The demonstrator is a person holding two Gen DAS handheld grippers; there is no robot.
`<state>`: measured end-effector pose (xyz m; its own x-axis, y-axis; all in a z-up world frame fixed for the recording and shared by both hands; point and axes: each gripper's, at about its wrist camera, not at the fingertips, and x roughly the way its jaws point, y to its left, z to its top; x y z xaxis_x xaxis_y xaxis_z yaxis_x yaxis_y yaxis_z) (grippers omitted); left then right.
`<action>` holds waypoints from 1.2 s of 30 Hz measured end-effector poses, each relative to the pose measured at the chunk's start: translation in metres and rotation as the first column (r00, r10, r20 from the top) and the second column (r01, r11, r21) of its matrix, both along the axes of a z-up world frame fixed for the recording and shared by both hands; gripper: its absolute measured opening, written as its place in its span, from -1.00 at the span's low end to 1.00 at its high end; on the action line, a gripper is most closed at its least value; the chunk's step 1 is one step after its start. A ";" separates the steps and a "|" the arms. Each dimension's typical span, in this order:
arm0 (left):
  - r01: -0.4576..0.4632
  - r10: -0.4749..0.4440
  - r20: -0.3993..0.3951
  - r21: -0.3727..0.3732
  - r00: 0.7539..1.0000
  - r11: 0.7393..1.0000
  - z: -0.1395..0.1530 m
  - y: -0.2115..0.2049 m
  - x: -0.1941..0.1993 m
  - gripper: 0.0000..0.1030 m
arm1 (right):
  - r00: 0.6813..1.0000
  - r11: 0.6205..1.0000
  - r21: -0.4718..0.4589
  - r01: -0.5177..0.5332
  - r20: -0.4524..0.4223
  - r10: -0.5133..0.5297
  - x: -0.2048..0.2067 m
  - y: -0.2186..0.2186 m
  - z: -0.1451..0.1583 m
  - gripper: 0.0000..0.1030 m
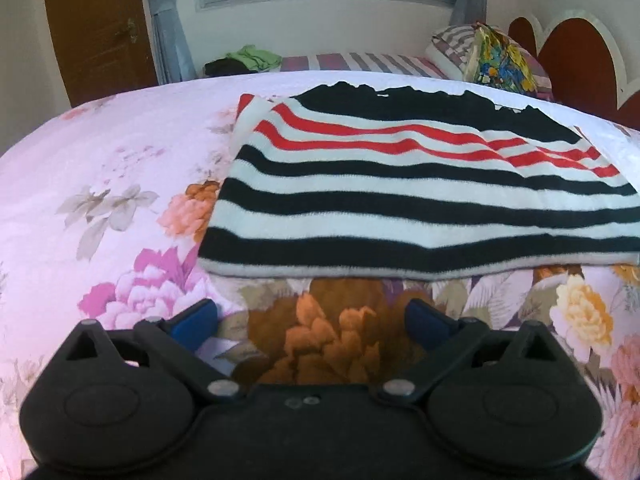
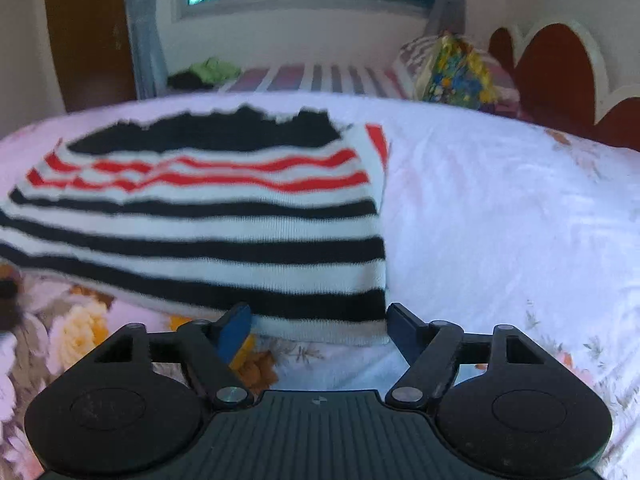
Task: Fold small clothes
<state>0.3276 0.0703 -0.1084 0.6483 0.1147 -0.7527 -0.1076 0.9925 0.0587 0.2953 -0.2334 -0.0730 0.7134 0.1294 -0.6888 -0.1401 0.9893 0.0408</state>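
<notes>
Here both grippers' jaws stand apart, empty, left gripper (image 1: 310, 314) and right gripper (image 2: 318, 320) before the striped sweater (image 1: 400, 184).

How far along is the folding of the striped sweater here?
Done: the striped sweater lies flat as a rectangle on the floral bedspread. In hand: nothing; left gripper and right gripper are open, the right at its near corner. Left: possibly a further fold.

- No text, label, brand, number or sign is showing legibly in either wrist view.
</notes>
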 end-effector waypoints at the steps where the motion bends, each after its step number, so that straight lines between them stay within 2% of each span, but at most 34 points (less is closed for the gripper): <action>1: 0.002 -0.002 0.000 0.002 1.000 1.000 0.000 0.000 -0.001 0.95 | 1.000 1.000 0.001 0.003 0.016 -0.003 -0.004 0.001 0.004 0.44; 6: -0.016 0.016 0.000 -0.024 1.000 1.000 0.003 0.001 -0.004 0.87 | 0.998 0.999 0.030 -0.042 0.052 0.040 -0.011 0.012 0.020 0.44; 7: -0.028 0.028 0.010 -0.054 1.000 0.998 0.004 0.002 -0.001 0.69 | 0.997 0.998 0.035 -0.053 0.059 0.050 -0.013 0.017 0.024 0.44; 8: -0.050 0.055 0.038 -0.129 0.998 0.990 0.007 0.006 -0.004 0.46 | 0.996 0.997 0.038 -0.061 0.063 0.058 -0.014 0.021 0.026 0.44; 9: -0.069 0.086 0.062 -0.231 0.994 0.971 0.009 0.011 -0.005 0.40 | 0.996 0.997 0.040 -0.070 0.065 0.068 -0.014 0.024 0.028 0.44; 10: -0.097 0.128 0.069 -0.336 0.989 0.937 0.009 0.017 -0.006 0.39 | 0.995 0.996 0.045 -0.082 0.065 0.079 -0.014 0.026 0.029 0.44; 12: -0.175 0.251 0.061 -0.559 0.966 0.811 0.003 0.033 -0.012 0.39 | 0.993 0.994 0.053 -0.099 0.070 0.096 -0.014 0.031 0.031 0.44; 13: -0.193 0.290 0.050 -0.639 0.956 0.744 -0.002 0.039 -0.014 0.39 | 0.992 0.993 0.055 -0.107 0.070 0.103 -0.014 0.034 0.032 0.44; 14: -0.215 0.332 0.038 -0.691 0.942 0.690 -0.006 0.043 -0.016 0.38 | 0.991 0.992 0.061 -0.113 0.072 0.109 -0.014 0.035 0.033 0.44; 15: -0.229 0.362 0.035 -0.715 0.932 0.661 -0.010 0.045 -0.017 0.35 | 0.990 0.990 0.073 -0.122 0.076 0.117 -0.013 0.035 0.034 0.44; 17: -0.236 0.391 0.035 -0.747 0.920 0.622 -0.015 0.053 -0.011 0.24 | 0.987 0.985 0.094 -0.143 0.081 0.136 -0.011 0.038 0.036 0.44; 18: -0.241 0.406 0.034 -0.759 0.913 0.604 -0.018 0.057 -0.007 0.21 | 0.986 0.984 0.096 -0.150 0.088 0.142 -0.009 0.041 0.037 0.25; 19: -0.244 0.422 0.030 -0.778 0.906 0.579 -0.021 0.062 -0.001 0.17 | 0.985 0.983 0.097 -0.155 0.090 0.146 -0.007 0.043 0.038 -0.13; 20: -0.242 0.438 0.032 -0.795 0.898 0.556 -0.025 0.068 0.004 0.13 | 0.985 0.982 0.106 -0.159 0.089 0.150 -0.003 0.045 0.038 -0.32; 21: -0.245 0.452 0.031 -0.805 0.892 0.540 -0.027 0.072 0.009 0.11 | 0.984 0.979 0.122 -0.164 0.088 0.154 0.000 0.047 0.038 -0.63; 23: -0.253 0.481 0.028 -0.823 0.876 0.509 -0.033 0.080 0.021 -0.15 | 0.984 0.974 0.153 -0.169 0.085 0.157 0.009 0.052 0.037 -0.70; 26: -0.279 0.517 0.013 -0.830 0.856 0.482 -0.040 0.088 0.035 -0.48 | 0.983 0.961 0.210 -0.178 0.073 0.166 0.026 0.058 0.035 -0.76; 27: -0.286 0.524 0.008 -0.831 0.852 0.477 -0.042 0.090 0.039 -0.51 | 0.982 0.957 0.222 -0.187 0.070 0.176 0.033 0.062 0.034 -0.77; 33: -0.288 0.516 0.016 -0.814 0.856 0.504 -0.039 0.091 0.052 -0.71 | 0.971 0.939 0.250 -0.237 0.047 0.233 0.078 0.097 0.018 -0.88; 36: -0.256 0.503 0.055 -0.809 0.863 0.529 -0.020 0.089 0.048 -0.75 | 0.964 0.937 0.232 -0.261 0.016 0.264 0.094 0.115 0.008 -0.88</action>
<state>0.3759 0.1589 -0.1281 0.8581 -0.1280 -0.4973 -0.3727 0.5110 -0.7746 0.3892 -0.1182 -0.0647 0.6223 0.4668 -0.6284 -0.3911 0.8808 0.2670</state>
